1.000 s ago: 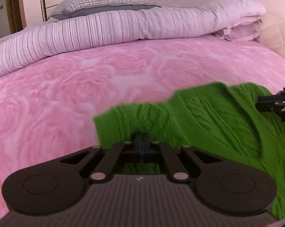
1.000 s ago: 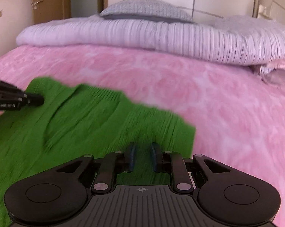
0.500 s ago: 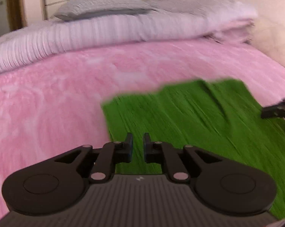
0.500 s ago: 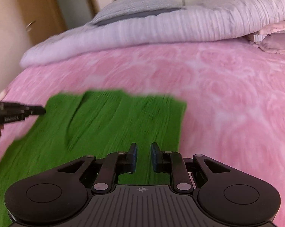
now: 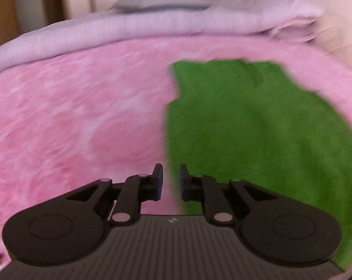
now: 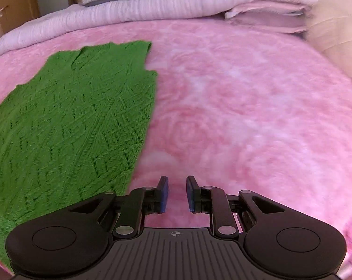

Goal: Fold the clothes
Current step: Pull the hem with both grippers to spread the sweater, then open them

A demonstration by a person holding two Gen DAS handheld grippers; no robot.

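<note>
Pink bedding with a rose pattern (image 6: 246,107) covers the bed, and a lilac striped duvet (image 6: 133,9) with pillows lies rolled along its far end. On the pink cover lies the green knitted garment (image 6: 70,121), spread flat in one layer as far as I can see.

The long axis of the garment runs from the near edge of the bed toward the duvet. Its far end, closer to the duvet, shows a step in the outline on each side, perhaps armholes or folded sleeves; I cannot tell which.

The left gripper (image 5: 170,179) is empty, with a narrow gap between its jaws, and hovers just over the garment's left long edge; most of the cloth (image 5: 257,128) lies to its right. The right gripper (image 6: 177,192) is also empty, with the same narrow gap, and hangs above bare pink cover just beside the right long edge; the cloth lies to its left.

So the garment lies between the two tools. Both are near the end farthest from the duvet, and the left one seems a little closer to its edge. The next fold probably begins from these near corners.
</note>
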